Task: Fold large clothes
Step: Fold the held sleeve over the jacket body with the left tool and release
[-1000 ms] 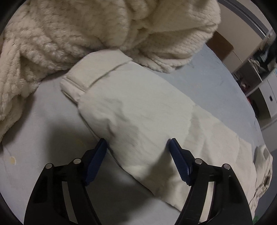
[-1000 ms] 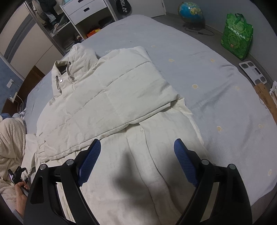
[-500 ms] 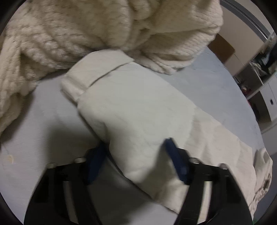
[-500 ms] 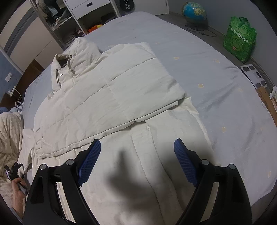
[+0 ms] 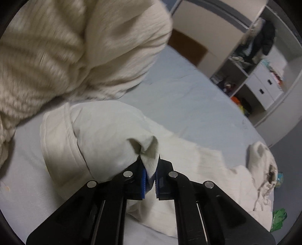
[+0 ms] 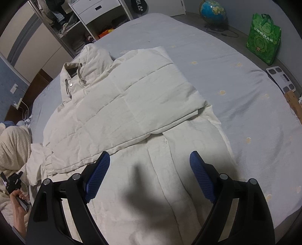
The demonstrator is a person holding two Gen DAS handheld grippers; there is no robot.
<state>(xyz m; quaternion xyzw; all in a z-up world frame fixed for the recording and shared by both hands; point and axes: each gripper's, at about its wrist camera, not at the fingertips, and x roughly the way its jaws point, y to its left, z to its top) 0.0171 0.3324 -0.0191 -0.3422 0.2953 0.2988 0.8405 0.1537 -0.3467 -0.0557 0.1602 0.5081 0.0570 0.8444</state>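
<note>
A cream quilted jacket [image 6: 132,105] lies spread on a pale blue bed [image 6: 236,98], filling the centre and lower half of the right wrist view; one side panel is folded across its front, and its hood [image 6: 85,64], with metal eyelets and drawcords, points to the upper left of that frame. One sleeve [image 5: 105,132] runs off toward the lower left of the same view, and in the left wrist view it fills the centre, its ribbed cuff [image 5: 56,141] toward the left. The left gripper [image 5: 150,181] has just been closing, and its blue-padded fingers [image 5: 143,181] now pinch a raised fold of the sleeve fabric, which puckers up above the tips. The right gripper [image 6: 149,179] hangs over the lower part of the jacket with its fingers [image 6: 98,175] spread wide and nothing between them, throwing a dark shadow on the cloth. A chunky cream knit blanket [image 5: 66,47] is heaped across the upper left of the left wrist view, just beside the cuff, and shows again at the left edge of the right wrist view. Below it there, a person's hand [image 6: 18,205] grips the handle of the other gripper. Beyond the bed stand white drawers [image 6: 98,9] and open shelves at the top of the right wrist frame, with a globe [image 6: 212,11], a green bag [image 6: 264,39] and a bathroom scale [image 6: 281,79] on the floor at the upper right.
</note>
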